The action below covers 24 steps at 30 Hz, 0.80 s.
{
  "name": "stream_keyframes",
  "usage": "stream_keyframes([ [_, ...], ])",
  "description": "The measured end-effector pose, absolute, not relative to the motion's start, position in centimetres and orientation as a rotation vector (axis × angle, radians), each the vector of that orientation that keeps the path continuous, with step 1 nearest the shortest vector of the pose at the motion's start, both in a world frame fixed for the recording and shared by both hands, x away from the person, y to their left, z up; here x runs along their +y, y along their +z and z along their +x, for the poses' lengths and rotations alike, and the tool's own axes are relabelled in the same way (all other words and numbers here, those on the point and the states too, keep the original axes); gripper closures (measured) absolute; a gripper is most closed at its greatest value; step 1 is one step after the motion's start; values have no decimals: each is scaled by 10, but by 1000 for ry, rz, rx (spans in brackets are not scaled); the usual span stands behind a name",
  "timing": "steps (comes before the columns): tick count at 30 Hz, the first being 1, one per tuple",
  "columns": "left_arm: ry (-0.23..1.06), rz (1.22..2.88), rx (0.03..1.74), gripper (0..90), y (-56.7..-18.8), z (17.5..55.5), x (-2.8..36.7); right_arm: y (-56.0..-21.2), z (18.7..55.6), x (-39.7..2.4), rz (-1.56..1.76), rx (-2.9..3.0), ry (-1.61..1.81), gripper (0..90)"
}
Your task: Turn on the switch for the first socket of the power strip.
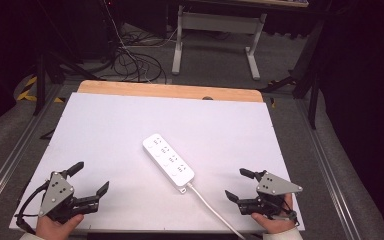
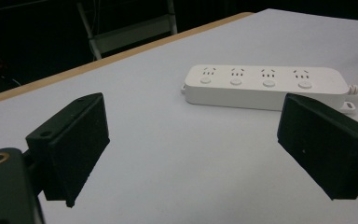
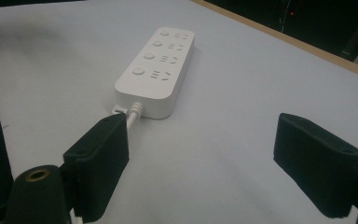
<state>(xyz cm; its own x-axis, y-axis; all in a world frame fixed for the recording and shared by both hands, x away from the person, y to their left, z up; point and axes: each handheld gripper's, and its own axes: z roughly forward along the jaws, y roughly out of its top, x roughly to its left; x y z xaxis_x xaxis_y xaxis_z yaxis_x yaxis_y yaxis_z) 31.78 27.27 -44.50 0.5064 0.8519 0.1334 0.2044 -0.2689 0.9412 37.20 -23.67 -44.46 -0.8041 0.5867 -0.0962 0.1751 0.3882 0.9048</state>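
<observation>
While both hands rest at the near edge of the table (image 1: 105, 115), the high view shows a white strip (image 1: 168, 162) lying diagonally at mid-table, its cord (image 1: 215, 212) trailing toward the person. The left claw (image 1: 91, 177) sits at the near left corner and the right claw (image 1: 240, 185) at the near right, each well apart from the strip and angled inward at it, which reads as a ready stance before any reach. Both stand wide and hold nothing.

From the left gripper view, the strip (image 2: 265, 86) lies flat ahead and to the right, sockets up, with bare table between it and the spread jaws of the left claw (image 2: 193, 154).

From the right gripper view, the strip (image 3: 156, 70) runs away lengthwise, cord end nearest; the cord (image 3: 133, 116) passes behind the left-hand jaw. The right claw (image 3: 200, 163) gapes, empty, short of the strip. Likely that nearer cord end suits a first grasp.
</observation>
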Motion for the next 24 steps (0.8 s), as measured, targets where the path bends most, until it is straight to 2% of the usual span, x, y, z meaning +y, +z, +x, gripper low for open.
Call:
stream_keyframes([
  [13, 823, 1760, 897, 96, -445, 318, 272, -436, 373, -235, 662, 2249, 1419, 191],
  [24, 824, 1766, 897, 97, -445, 318, 272, -418, 382, -227, 644, 2289, 1441, 235],
])
